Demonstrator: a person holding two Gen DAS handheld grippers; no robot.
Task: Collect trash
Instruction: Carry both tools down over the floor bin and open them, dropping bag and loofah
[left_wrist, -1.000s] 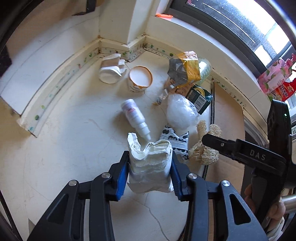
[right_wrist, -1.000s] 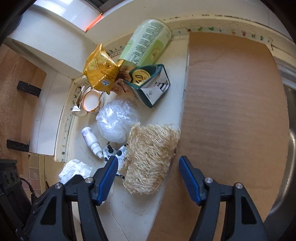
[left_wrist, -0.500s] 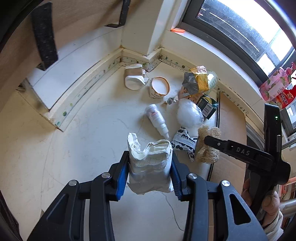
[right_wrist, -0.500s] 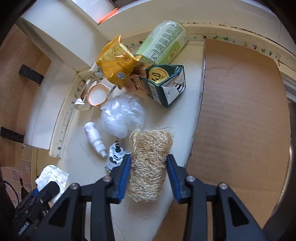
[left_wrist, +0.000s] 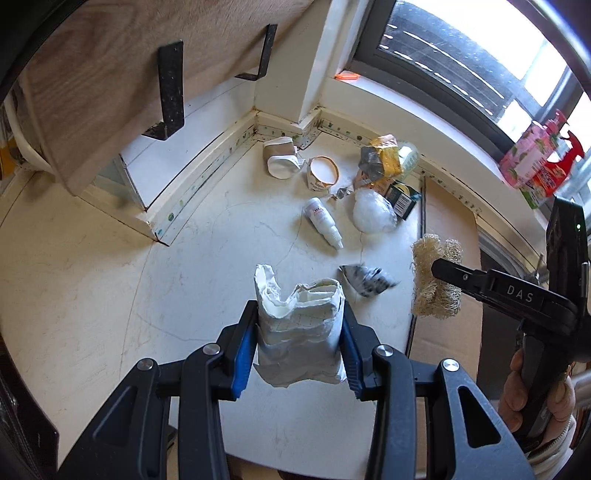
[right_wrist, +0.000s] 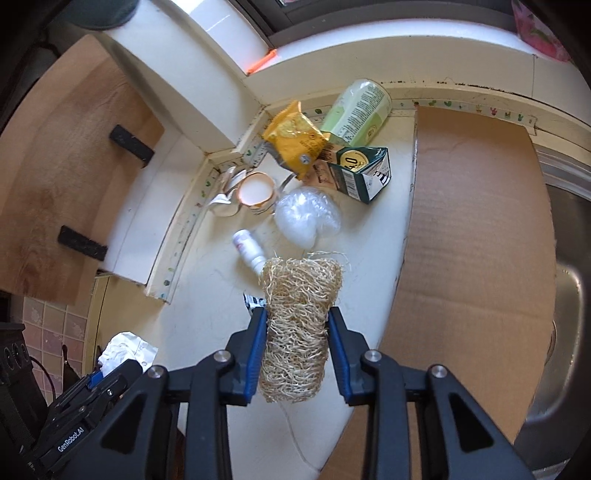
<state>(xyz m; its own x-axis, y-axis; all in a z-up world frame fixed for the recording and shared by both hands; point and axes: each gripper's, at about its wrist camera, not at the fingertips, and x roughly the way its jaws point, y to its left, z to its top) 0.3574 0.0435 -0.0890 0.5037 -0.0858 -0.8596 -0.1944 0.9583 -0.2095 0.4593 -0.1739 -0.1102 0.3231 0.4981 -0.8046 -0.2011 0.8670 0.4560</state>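
Two handheld grippers hang above a cream countertop (left_wrist: 207, 266) strewn with rubbish. The left gripper (left_wrist: 300, 334) is closed on a crumpled white paper wad (left_wrist: 300, 325), its blue pads pressed against both sides, the wad clear of the counter. The right gripper (right_wrist: 296, 345) has its jaws drawn in tight on a straw-coloured loofah sponge (right_wrist: 297, 325), lifted off the counter and standing upright between the pads; the jaws have just been closing on it. A person's hand (left_wrist: 532, 398) grips the right tool's handle at the near right.

On the counter, at the far side by the window corner, lie a yellow snack bag (right_wrist: 295, 142), a pale green can (right_wrist: 356, 110), a dark green carton (right_wrist: 360, 171), a clear plastic bag (right_wrist: 306, 218), a paper cup (right_wrist: 256, 192) and a small white bottle (right_wrist: 251, 251). A black-and-white wrapper (left_wrist: 367, 280) lies nearer, just beside the loofah. Brown cardboard (right_wrist: 476, 236) covers the counter's right side.
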